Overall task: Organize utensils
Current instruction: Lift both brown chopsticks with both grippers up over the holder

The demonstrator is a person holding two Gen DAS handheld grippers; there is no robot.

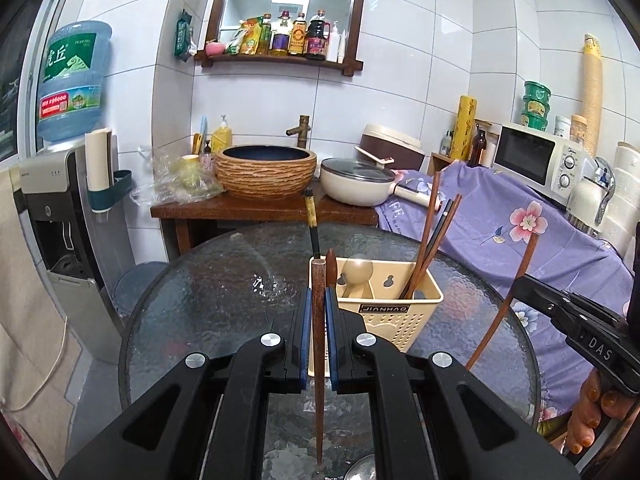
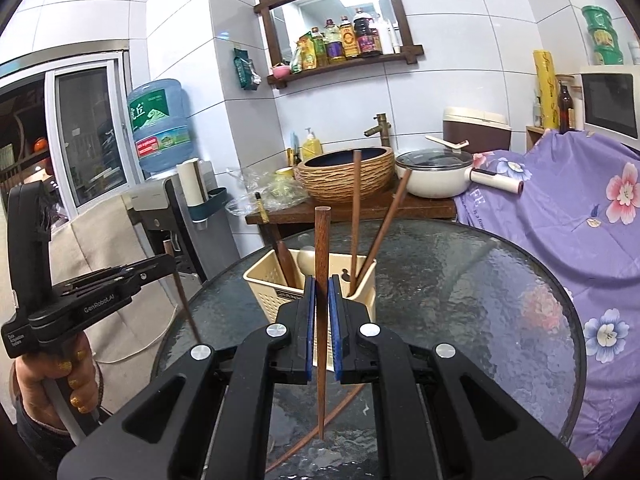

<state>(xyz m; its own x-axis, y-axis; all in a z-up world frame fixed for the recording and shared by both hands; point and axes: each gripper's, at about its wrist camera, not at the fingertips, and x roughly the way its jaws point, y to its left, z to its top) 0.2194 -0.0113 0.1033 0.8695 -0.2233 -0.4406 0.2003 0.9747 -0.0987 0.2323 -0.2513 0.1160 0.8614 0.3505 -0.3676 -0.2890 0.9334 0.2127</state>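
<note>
A cream plastic utensil holder [image 1: 394, 312] stands on the round glass table [image 1: 208, 300]; it also shows in the right wrist view [image 2: 266, 280]. It holds several brown chopsticks [image 1: 430, 236] and a cream spoon [image 1: 357, 270]. My left gripper [image 1: 318, 300] is shut on an upright brown wooden chopstick [image 1: 319, 360], just left of the holder. My right gripper [image 2: 322, 288] is shut on another brown wooden chopstick [image 2: 321, 320], upright, in front of the holder. A loose chopstick [image 2: 320, 428] lies on the glass below it.
A wooden stand with a ribbed basin [image 1: 266, 172] and a lidded cream pot [image 1: 360, 182] is behind the table. A purple floral cloth [image 1: 520, 224] covers a counter on the right with a microwave [image 1: 536, 158]. A water dispenser [image 1: 60, 208] stands left.
</note>
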